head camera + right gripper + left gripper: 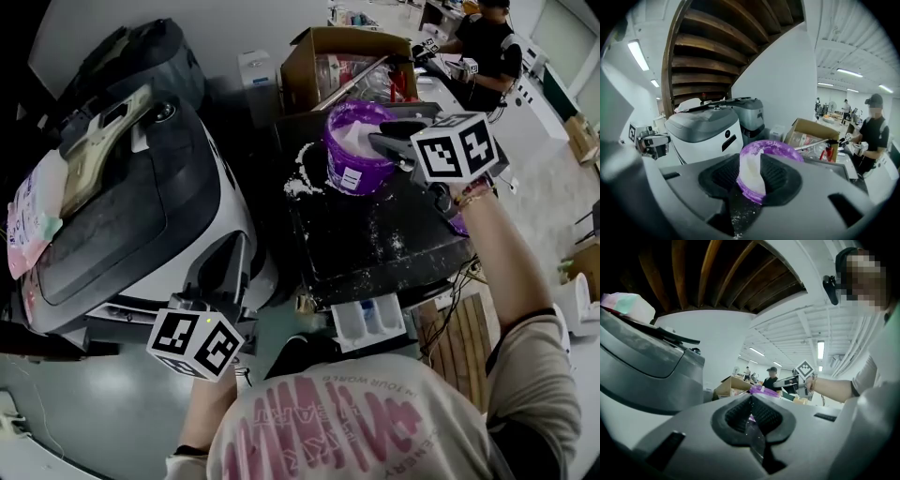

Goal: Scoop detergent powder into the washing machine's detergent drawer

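A purple detergent tub (352, 169) with white powder in it stands on the black top of the washing machine (375, 239). My right gripper (380, 141) hangs at the tub's right rim, pointing left. In the right gripper view its jaws (751, 161) stand apart, and white powder with a purple edge (751, 180) fills the gap. I cannot tell whether the pads touch it. The tub's far rim (780, 149) shows above the jaws. The white detergent drawer (370, 323) is pulled out below. My left gripper (232, 246) is low at the left, shut and empty (751, 401).
Spilled powder (302, 178) lies on the black top left of the tub. A grey and white machine (141, 216) stands at the left. Behind the tub is an open cardboard box (314, 56). A person (487, 47) works at a table far back right.
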`<state>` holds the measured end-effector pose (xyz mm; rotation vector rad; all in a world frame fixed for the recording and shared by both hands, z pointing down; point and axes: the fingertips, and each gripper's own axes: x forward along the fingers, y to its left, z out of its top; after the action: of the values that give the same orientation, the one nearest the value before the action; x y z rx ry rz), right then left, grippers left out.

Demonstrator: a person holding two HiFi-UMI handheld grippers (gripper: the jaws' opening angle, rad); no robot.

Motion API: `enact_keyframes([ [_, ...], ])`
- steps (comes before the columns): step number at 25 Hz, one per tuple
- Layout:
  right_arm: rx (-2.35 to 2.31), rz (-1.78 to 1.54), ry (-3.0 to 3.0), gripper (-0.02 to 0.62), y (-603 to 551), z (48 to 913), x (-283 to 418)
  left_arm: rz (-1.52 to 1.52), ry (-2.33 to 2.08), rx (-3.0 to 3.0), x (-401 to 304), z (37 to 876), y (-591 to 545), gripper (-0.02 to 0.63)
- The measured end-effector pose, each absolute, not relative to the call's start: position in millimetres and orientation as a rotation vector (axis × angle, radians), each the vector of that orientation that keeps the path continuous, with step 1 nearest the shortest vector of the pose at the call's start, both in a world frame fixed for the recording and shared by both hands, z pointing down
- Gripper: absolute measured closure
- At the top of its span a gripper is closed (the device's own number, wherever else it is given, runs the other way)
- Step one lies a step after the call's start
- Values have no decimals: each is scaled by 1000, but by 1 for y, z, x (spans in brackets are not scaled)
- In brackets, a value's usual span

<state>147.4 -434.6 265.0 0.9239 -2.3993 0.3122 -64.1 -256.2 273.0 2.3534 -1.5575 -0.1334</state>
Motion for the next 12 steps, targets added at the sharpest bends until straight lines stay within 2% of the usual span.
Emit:
enact_keyframes([
  [12, 904, 398, -2150, 417, -483, 299, 129, -162, -1481, 2377, -82, 280, -263, 604],
])
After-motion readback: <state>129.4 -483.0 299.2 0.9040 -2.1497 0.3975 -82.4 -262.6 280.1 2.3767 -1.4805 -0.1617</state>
